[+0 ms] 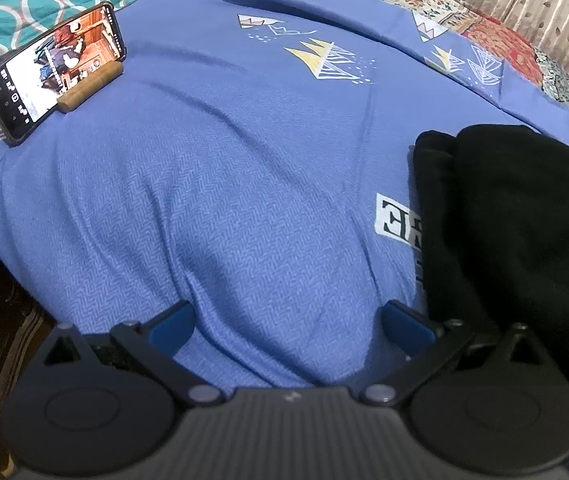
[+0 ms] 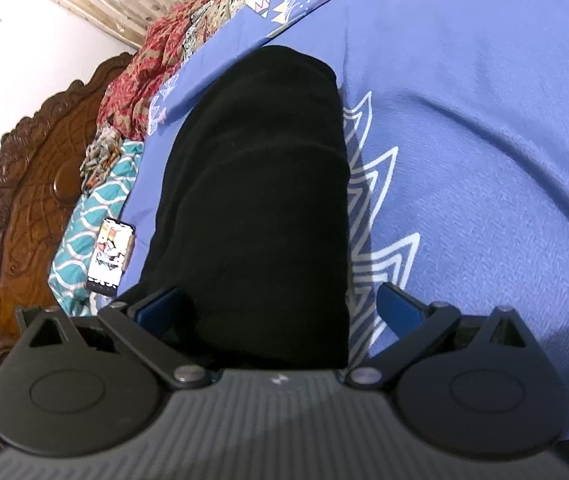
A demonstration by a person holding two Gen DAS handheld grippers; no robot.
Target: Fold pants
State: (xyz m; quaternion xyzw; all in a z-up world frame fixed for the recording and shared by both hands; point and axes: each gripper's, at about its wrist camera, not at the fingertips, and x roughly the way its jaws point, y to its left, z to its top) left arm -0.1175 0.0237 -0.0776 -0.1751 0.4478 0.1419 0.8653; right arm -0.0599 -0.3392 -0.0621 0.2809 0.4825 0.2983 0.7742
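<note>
We read only a mirrored "E" on the bedsheet [image 1: 244, 184] beside the pants [image 2: 252, 200]. Both our grippers, left [image 1: 288, 320] and right [image 2: 280, 304], angle downward, jaws released.

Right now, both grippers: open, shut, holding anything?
Left gripper: open, nothing between its fingers, over the blue bedsheet.
Right gripper: open wide, the folded black pants lie between its fingers, not gripped.

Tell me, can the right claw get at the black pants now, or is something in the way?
Probably yes. The right claw is open, the pants lie directly ahead on the blue sheet, and nothing covers them. The phone stands off to the side.
</note>
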